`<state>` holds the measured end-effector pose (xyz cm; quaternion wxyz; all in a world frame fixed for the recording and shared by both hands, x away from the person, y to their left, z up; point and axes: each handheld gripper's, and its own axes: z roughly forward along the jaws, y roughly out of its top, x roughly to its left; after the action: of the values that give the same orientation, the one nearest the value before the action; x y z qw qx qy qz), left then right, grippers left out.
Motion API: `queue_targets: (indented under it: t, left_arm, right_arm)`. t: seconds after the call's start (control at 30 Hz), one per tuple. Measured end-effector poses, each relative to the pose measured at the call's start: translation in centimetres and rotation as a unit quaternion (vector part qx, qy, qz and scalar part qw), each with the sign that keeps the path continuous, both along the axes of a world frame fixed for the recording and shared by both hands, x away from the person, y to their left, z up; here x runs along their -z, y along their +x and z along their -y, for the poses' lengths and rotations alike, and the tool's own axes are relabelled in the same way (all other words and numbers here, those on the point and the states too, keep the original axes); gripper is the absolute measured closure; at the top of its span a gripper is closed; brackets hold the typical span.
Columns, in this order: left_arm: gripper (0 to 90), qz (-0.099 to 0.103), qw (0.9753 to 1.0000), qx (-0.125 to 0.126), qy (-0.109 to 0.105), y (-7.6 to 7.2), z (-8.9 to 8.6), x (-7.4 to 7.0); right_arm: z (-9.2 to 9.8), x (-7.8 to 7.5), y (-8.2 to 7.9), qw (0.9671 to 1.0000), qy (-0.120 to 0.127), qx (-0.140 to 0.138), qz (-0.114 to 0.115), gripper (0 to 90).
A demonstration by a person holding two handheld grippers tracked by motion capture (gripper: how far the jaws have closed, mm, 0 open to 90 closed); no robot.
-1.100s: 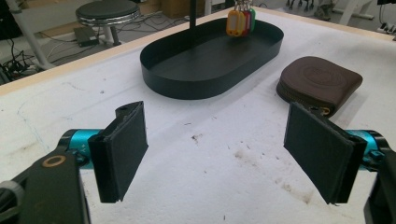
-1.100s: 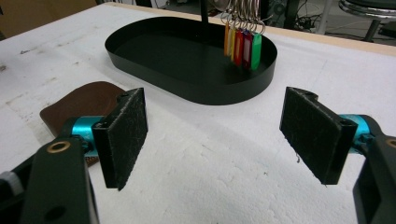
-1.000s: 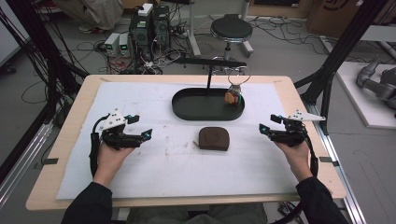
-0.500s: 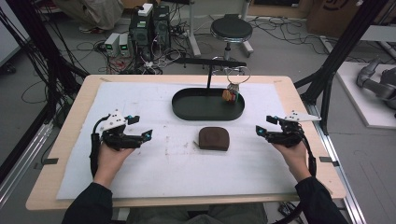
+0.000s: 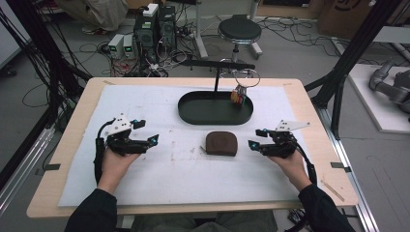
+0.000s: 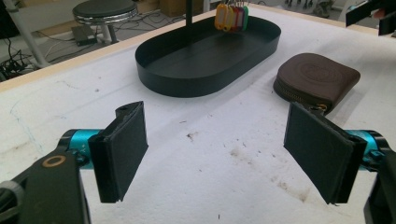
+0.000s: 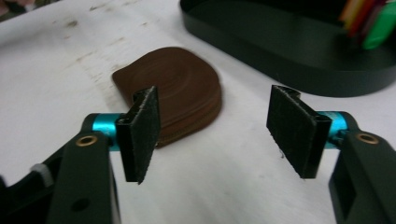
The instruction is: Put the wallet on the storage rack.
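Note:
A brown leather pouch (image 5: 221,143) lies flat on the white mat, in front of the black oval tray (image 5: 193,110). The pouch (image 7: 176,88) sits just beyond my right gripper (image 7: 219,130), whose jaws stand open and hold nothing. In the high view my right gripper (image 5: 258,140) hovers a short way right of the pouch. My left gripper (image 5: 147,133) is open at the left of the mat, well clear of the pouch (image 6: 317,79). Several coloured key tags (image 5: 236,96) hang from a ring on a black stand over the tray's right end.
A black stand (image 5: 216,72) with a horizontal bar rises from the tray's back. The white mat (image 5: 159,193) covers most of the wooden table (image 5: 319,121). Beyond the far edge are a stool (image 5: 239,30), computer boxes and cables on the floor.
My right gripper has moved left toward the pouch. The left gripper has stayed in place.

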<state>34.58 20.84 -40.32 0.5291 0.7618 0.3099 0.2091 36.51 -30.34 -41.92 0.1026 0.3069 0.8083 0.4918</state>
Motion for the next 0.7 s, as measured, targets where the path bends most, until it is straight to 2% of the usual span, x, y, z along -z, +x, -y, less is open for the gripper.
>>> queue_targets:
  t: [0.03,0.1,0.17,0.33,0.5,0.57,0.6,0.63,0.67,0.7]
  left_arm:
    - [21.3,0.000,1.0000,0.000,0.000,0.0,0.0,0.0]
    - [21.3,0.001,1.0000,0.000,0.000,-0.1,0.0,0.0]
    - [21.3,0.002,1.0000,0.001,-0.001,-0.1,0.0,0.0]
    - [21.3,0.000,1.0000,0.000,-0.001,-0.1,0.0,-0.1]
    - [21.3,0.000,1.0000,0.003,0.000,-0.1,0.1,0.0]
    - [21.3,-0.001,1.0000,0.004,-0.001,-0.1,0.2,0.0]
    - [21.3,-0.001,1.0000,0.005,0.000,-0.1,0.2,0.0]
    - [21.3,-0.002,1.0000,0.006,-0.001,-0.1,0.3,0.0]
    - [21.3,-0.001,1.0000,0.007,0.001,-0.1,0.3,0.0]
    - [21.3,-0.001,1.0000,0.008,0.000,-0.1,0.4,0.0]
  right_arm:
    - [-0.9,0.2,-0.2,0.9998,-0.011,-0.014,-0.002,39.8]
    - [-1.3,0.3,-0.2,0.9996,-0.017,-0.021,-0.005,39.8]
    - [-2.5,0.8,-0.3,0.9988,-0.033,-0.037,-0.007,41.9]
    - [-3.5,1.3,-0.4,0.9976,-0.053,-0.043,-0.008,44.3]
    - [-4.9,1.6,-1.0,0.9948,-0.071,-0.067,0.026,53.1]
    - [-5.1,1.7,-1.0,0.9942,-0.079,-0.065,0.033,53.0]
    - [-5.3,1.9,-0.8,0.9945,-0.092,-0.041,0.029,49.3]
    - [-5.3,2.0,-0.5,0.9959,-0.084,-0.032,0.013,46.2]
    - [-5.3,2.0,-0.5,0.9959,-0.084,-0.032,0.013,46.2]
    - [-5.1,2.1,-0.2,0.9972,-0.070,-0.028,0.001,46.4]
